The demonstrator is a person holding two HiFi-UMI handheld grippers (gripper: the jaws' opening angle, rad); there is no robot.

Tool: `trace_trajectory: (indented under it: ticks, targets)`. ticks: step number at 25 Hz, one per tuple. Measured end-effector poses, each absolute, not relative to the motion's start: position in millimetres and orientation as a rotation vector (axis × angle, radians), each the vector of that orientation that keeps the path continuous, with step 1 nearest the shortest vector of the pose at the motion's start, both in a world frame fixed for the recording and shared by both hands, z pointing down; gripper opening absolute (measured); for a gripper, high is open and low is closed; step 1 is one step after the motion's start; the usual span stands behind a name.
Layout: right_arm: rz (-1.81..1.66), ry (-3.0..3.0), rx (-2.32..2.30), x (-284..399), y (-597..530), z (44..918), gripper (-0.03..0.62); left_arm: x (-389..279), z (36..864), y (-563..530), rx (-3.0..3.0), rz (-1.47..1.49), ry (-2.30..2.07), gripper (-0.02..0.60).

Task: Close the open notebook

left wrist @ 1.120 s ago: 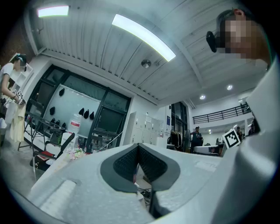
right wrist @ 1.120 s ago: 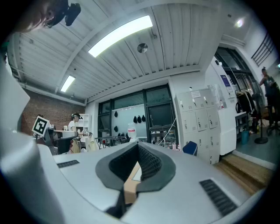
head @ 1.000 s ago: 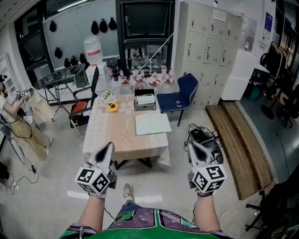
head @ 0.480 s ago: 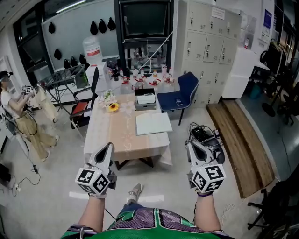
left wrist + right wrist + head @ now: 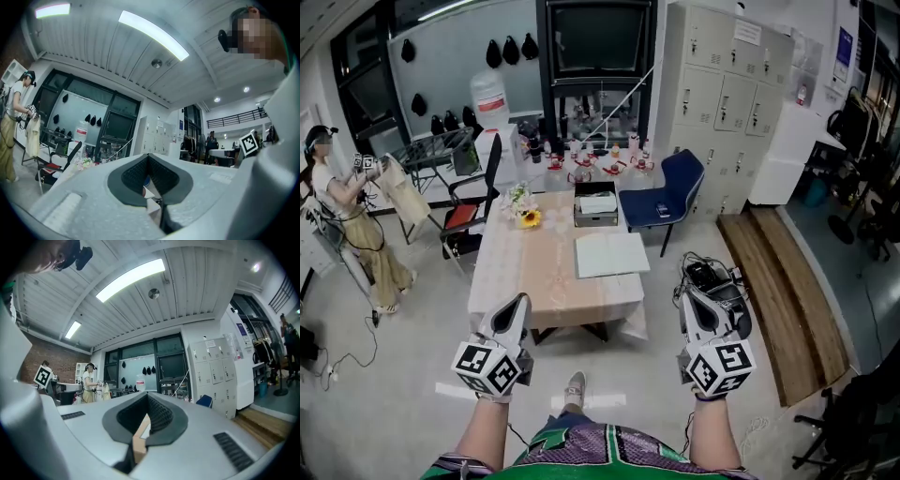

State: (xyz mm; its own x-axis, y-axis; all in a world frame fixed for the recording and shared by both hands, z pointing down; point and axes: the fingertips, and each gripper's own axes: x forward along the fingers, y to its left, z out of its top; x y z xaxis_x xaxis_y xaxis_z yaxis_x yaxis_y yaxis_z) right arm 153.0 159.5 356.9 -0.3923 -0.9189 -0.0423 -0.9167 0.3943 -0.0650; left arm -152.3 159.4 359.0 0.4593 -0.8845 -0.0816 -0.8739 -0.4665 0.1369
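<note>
The open notebook (image 5: pixel 611 254), with pale pages, lies flat on the right half of the cloth-covered table (image 5: pixel 534 272). Both grippers hang over the floor, short of the table's near edge, and point toward it. My left gripper (image 5: pixel 519 301) is shut with nothing held, its tips below the table's left front corner. My right gripper (image 5: pixel 688 296) is also shut and empty, just right of the table's right front corner. In the left gripper view the left gripper (image 5: pixel 148 155) has its jaws meeting at the tip. In the right gripper view the right gripper (image 5: pixel 147 394) shows the same.
Behind the notebook stands a dark box of papers (image 5: pixel 595 202), with flowers (image 5: pixel 523 210) at the table's far left. A blue chair (image 5: pixel 664 194) is at the far right corner and a black chair (image 5: pixel 474 202) at the far left. A dark bag (image 5: pixel 714 278) lies near my right gripper. A person (image 5: pixel 352 216) stands far left.
The person at the far left has stepped toward the rack. My shoe has moved forward under the table's edge. Both grippers stay shut and have barely moved.
</note>
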Motion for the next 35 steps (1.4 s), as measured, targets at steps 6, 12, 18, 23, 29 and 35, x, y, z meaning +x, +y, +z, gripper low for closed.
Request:
trace_trajectory:
  ticks: [6,12,18,23,29,35]
  targets:
    - [-0.084,2.558,-1.664,145,127,356,0.0,-170,359,129,2.602,-0.22,-1.599,0.015]
    - [-0.103,2.58,-1.573,124,74,351,0.0,-184,367,81,2.576,-0.235,-1.595,0.015]
    - [-0.104,2.576,-1.596,109,10,339,0.0,-208,362,19,2.564,-0.229,-1.64,0.015]
    - [-0.155,2.565,-1.581,94,-42,337,0.0,-224,356,-35,2.569,-0.222,-1.635,0.015]
    - [-0.166,2.546,-1.613,78,-99,331,0.0,-235,355,-95,2.578,-0.209,-1.579,0.015]
    - [-0.161,2.549,-1.633,57,-143,329,0.0,-247,355,-142,2.6,-0.208,-1.537,0.015]
